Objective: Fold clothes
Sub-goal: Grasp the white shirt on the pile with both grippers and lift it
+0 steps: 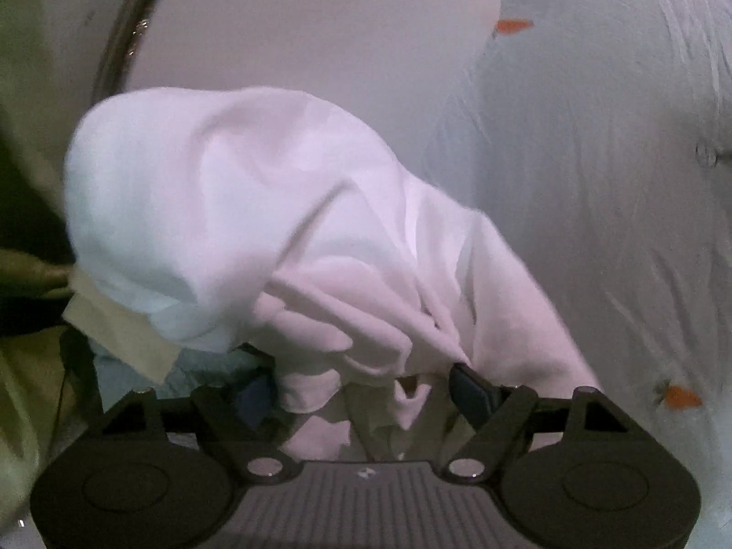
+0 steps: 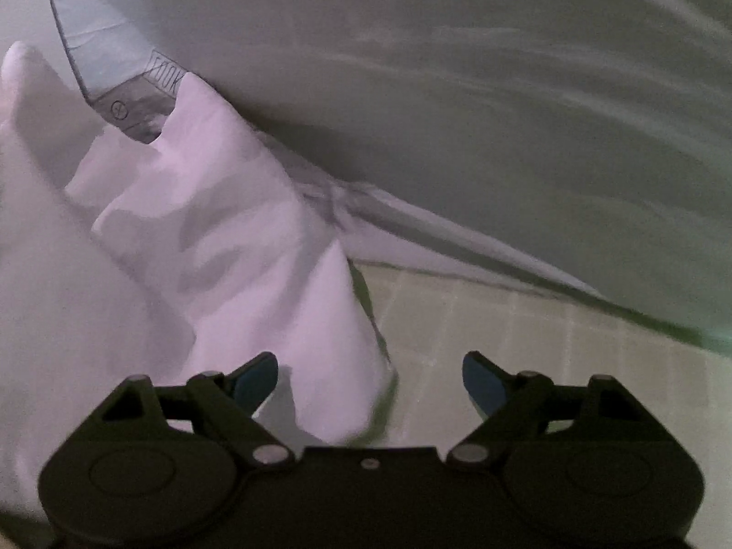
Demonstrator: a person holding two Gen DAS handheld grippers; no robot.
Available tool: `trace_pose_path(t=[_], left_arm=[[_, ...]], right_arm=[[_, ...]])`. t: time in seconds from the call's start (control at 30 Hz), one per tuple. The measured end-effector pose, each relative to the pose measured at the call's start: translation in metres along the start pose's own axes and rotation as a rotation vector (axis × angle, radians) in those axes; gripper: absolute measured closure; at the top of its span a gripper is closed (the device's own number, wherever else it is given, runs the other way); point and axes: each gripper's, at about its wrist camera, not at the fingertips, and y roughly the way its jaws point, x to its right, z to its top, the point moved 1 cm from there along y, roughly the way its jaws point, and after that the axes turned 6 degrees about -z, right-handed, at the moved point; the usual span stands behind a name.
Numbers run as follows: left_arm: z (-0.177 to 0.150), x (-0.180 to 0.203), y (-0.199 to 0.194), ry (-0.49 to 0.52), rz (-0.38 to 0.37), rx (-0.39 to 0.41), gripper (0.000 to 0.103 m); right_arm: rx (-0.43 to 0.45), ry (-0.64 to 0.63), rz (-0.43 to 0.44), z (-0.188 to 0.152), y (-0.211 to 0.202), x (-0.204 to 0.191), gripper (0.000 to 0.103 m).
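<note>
A crumpled white garment (image 1: 256, 210) is seen bunched in the left wrist view, filling the frame from about nine o'clock to the centre and trailing down to six o'clock, where it hangs over the left tongs (image 1: 366, 389). Only one blue pad (image 1: 469, 389) is exposed, at five o'clock; the other is hidden behind cloth, so whether the fabric is pinched or merely draped between the jaws cannot be told. A pale sheet with small orange marks (image 1: 594, 183) is spread on the bed from one to four o'clock.

In the right wrist view the same white garment (image 2: 192, 228) is heaped from nine to six o'clock, its lower edge drooping between the spread right tongs (image 2: 370, 382), whose pads are not pressed on anything. A grey printed cloth (image 2: 114, 91) lies at eleven o'clock.

The step in hand is judged to be gathering the garment before spreading it flat. Next, an edge or corner would need to be found by each set of tongs and closed upon.
</note>
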Motion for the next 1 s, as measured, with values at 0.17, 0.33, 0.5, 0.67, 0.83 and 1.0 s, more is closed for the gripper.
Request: trace_pose_path(t=[0.17, 0.33, 0.5, 0.67, 0.83, 1.0], left_arm=[[0.01, -0.004, -0.004, -0.061, -0.006, 0.044, 0.021], [0.005, 0.001, -0.004, -0.074, 0.005, 0.052, 0.022], [0.005, 0.011, -0.009, 0.015, 0.086, 0.082, 0.07], [-0.003, 0.044, -0.028, 0.173, 0.087, 0.133, 0.083], [-0.022, 0.077, -0.062, 0.316, 0.02, 0.143, 0.086], [-0.065, 0.104, -0.108, 0.456, -0.097, 0.09, 0.086]], right_arm=[[-0.02, -0.012, 0.077, 0.003, 0.015, -0.005, 0.043], [0.008, -0.086, 0.09, -0.003, -0.001, -0.004, 0.098], [0.129, -0.12, 0.031, -0.012, -0.054, 0.019, 0.099], [0.257, -0.16, -0.08, -0.025, -0.126, 0.053, 0.099], [0.351, -0.26, -0.296, -0.067, -0.214, 0.103, 0.099], [0.368, -0.226, -0.603, -0.128, -0.309, 0.182, 0.099]])
